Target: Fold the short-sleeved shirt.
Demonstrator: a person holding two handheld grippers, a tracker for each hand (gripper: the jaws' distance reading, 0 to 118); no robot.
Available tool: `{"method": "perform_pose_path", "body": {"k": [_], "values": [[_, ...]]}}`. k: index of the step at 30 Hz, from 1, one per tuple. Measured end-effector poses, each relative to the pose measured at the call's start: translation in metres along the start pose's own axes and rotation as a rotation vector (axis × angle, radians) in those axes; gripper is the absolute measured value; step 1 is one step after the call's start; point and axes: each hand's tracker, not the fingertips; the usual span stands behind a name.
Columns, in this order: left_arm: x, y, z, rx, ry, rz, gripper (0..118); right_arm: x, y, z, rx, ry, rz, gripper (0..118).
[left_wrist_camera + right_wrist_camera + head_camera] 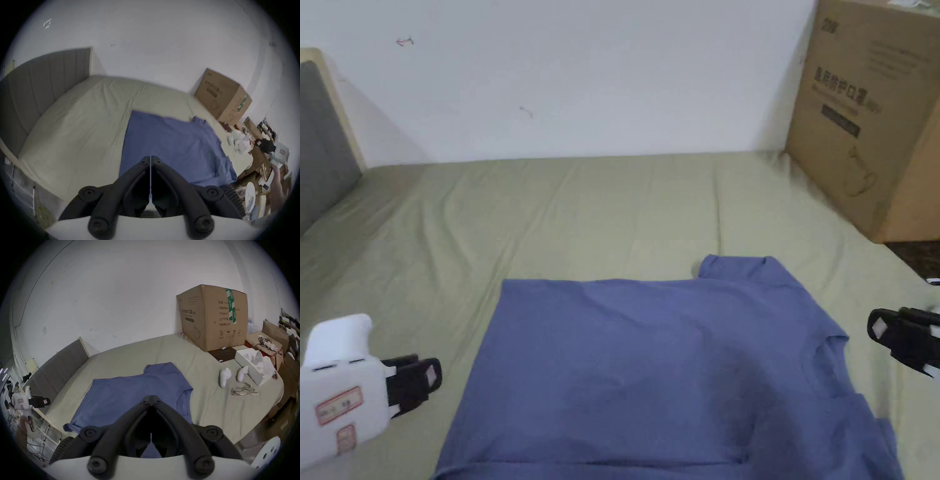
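Spread flat on the olive-sheeted bed (600, 206), the blue shirt (650, 362) is flanked by the clenched, empty left tool (419, 380) and right tool (897, 337), folding judged not yet begun, an edge grasp being needed next.

Soft, even, dimmish light; gripper views fisheye-warped, dark-cornered; left one perhaps motion-blurred.

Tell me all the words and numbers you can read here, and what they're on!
"2" in a circle: low on the cardboard box.
Other print on the box: too blurred to read.
Green tape on the box: unreadable pattern.
Red stickers on the left tool: too small to read.
Tiny print inside the shirt collar: too small.
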Motion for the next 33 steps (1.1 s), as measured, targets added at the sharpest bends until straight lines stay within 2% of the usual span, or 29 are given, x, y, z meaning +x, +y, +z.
{"method": "perform_pose_path", "body": {"k": [3,5,6,7,8,9,12,13,14,15,16,18,19,22,23,25,26,27,29,31,32,33], "values": [[-0.026,-0.006,-0.028,-0.313,0.048,0.004,1,0.002,-0.015,-0.011,-0.053,0.015,-0.001,0],[-0.039,-0.024,-0.044,-0.403,0.060,-0.042,4,0.015,-0.013,-0.023,-0.091,0.024,-0.020,0],[-0.043,-0.031,-0.049,-0.393,0.094,-0.077,23,0.018,-0.020,-0.028,-0.107,0.027,-0.029,0],[-0.051,-0.038,-0.057,-0.399,0.117,-0.112,57,0.020,-0.026,-0.031,-0.125,0.028,-0.038,0],[-0.055,-0.045,-0.064,-0.399,0.125,-0.141,95,0.013,-0.021,-0.027,-0.144,0.024,-0.045,0],[-0.060,-0.051,-0.073,-0.413,0.128,-0.149,118,0.015,-0.026,-0.030,-0.160,0.024,-0.056,0],[-0.063,-0.061,-0.091,-0.414,0.096,-0.109,112,0.016,-0.030,-0.031,-0.198,0.027,-0.089,0],[-0.065,-0.063,-0.096,-0.425,0.094,-0.095,105,0.018,-0.033,-0.032,-0.205,0.022,-0.093,0],[-0.065,-0.063,-0.099,-0.435,0.094,-0.097,83,0.021,-0.036,-0.032,-0.211,0.015,-0.094,0],[-0.064,-0.065,-0.099,-0.433,0.081,-0.103,32,0.024,-0.039,-0.032,-0.218,0.006,-0.093,0],[-0.060,-0.067,-0.101,-0.434,0.076,-0.112,3,0.024,-0.035,-0.029,-0.227,-0.007,-0.089,0],[-0.050,-0.072,-0.098,-0.424,0.156,-0.223,4,0.035,-0.039,-0.028,-0.257,-0.022,-0.078,0],[-0.044,-0.071,-0.094,-0.401,0.147,-0.254,4,0.042,-0.042,-0.029,-0.288,-0.026,-0.075,0],[-0.029,-0.068,-0.079,-0.304,0.112,-0.223,4,0.059,-0.053,-0.028,-0.381,-0.047,-0.100,0],[-0.031,-0.067,-0.072,-0.281,0.097,-0.198,4,0.067,-0.061,-0.032,-0.430,-0.048,-0.115,10],[-0.026,-0.061,-0.065,-0.257,0.074,-0.168,4,0.094,-0.080,-0.053,-0.529,-0.107,-0.104,99],[-0.021,-0.062,-0.064,-0.294,0.027,-0.118,4,0.099,-0.090,-0.059,-0.576,-0.112,-0.076,118],[-0.023,-0.059,-0.063,-0.286,0.036,-0.126,4,0.103,-0.092,-0.059,-0.523,-0.115,-0.076,115],[-0.017,-0.055,-0.062,-0.277,0.047,-0.138,4,0.103,-0.097,-0.067,-0.647,-0.160,-0.032,115],[-0.017,-0.052,-0.063,-0.263,0.067,-0.160,4,0.106,-0.103,-0.075,-0.687,-0.197,0.020,115],[-0.017,-0.051,-0.064,-0.264,0.074,-0.158,4,0.100,-0.122,-0.080,-0.693,-0.206,0.043,110],[-0.017,-0.050,-0.066,-0.270,0.092,-0.146,4,0.098,-0.124,-0.081,-0.699,-0.218,0.063,89]]}}
